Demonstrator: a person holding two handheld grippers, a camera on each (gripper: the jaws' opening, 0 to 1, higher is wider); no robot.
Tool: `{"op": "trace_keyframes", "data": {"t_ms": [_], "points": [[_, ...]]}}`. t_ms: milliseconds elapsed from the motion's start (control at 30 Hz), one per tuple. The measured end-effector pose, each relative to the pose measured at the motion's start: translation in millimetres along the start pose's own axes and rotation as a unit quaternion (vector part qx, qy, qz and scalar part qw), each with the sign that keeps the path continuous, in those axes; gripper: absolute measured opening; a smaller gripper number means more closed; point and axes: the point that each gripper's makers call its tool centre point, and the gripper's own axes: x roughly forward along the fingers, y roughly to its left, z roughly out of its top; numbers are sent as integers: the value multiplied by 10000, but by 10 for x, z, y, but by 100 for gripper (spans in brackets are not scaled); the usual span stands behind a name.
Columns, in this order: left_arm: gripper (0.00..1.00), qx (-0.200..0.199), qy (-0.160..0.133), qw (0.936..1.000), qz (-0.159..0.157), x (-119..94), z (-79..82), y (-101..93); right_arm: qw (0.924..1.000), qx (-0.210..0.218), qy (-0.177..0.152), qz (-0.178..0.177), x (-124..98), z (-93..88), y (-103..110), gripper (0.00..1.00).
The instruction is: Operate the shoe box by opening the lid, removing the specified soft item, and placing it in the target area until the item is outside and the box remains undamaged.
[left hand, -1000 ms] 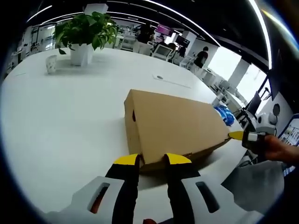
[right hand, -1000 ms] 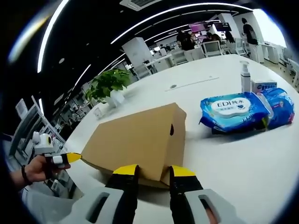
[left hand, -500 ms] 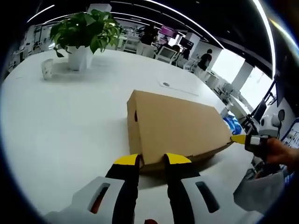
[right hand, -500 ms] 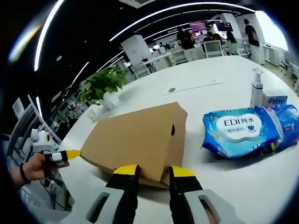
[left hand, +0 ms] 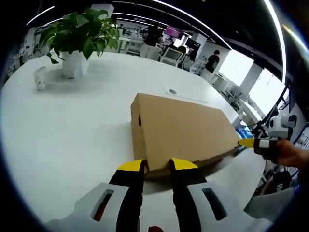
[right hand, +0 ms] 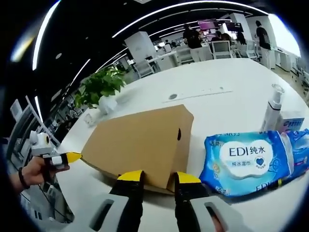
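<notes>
Room: big office with a round white table and ceiling lights.
Left gripper: yellow tips a little apart, touching the near bottom edge of the shoe box; whether they pinch it I cannot tell.
Right gripper: yellow tips a little apart at the other end of the box; grip cannot be told.
Shoe box: brown cardboard, lid on, lying on the table between both grippers.
Wipes pack: blue, just beside the box.
Pump bottle: behind the wipes.
Plant: green, in a white pot, far across the table.
</notes>
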Motion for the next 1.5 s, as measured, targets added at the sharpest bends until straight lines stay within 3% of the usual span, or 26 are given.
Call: {"op": "trace_keyframes", "data": {"t_ms": [400, 867, 967, 1067, 1267, 1500], "points": [[20, -136, -28, 9999, 0, 131, 55, -110, 9999, 51, 88, -102, 39, 146, -189, 21], [21, -237, 58, 9997, -42, 141, 67, -127, 9999, -164, 16, 1, 35, 174, -216, 22], [23, -155, 92, 9998, -124, 124, 52, -150, 9997, -231, 34, 34, 20, 142, -197, 31], [29, 93, -85, 9998, 174, 62, 82, -65, 9998, -177, 15, 68, -38, 92, -198, 36], [42, 130, -278, 9987, 406, -233, 13, 13, 9985, 92, -523, -139, -419, 77, -367, 44], [44, 207, -397, 9979, 475, -544, -225, -110, 9965, -82, -762, -337, -998, -217, -451, 50]]}}
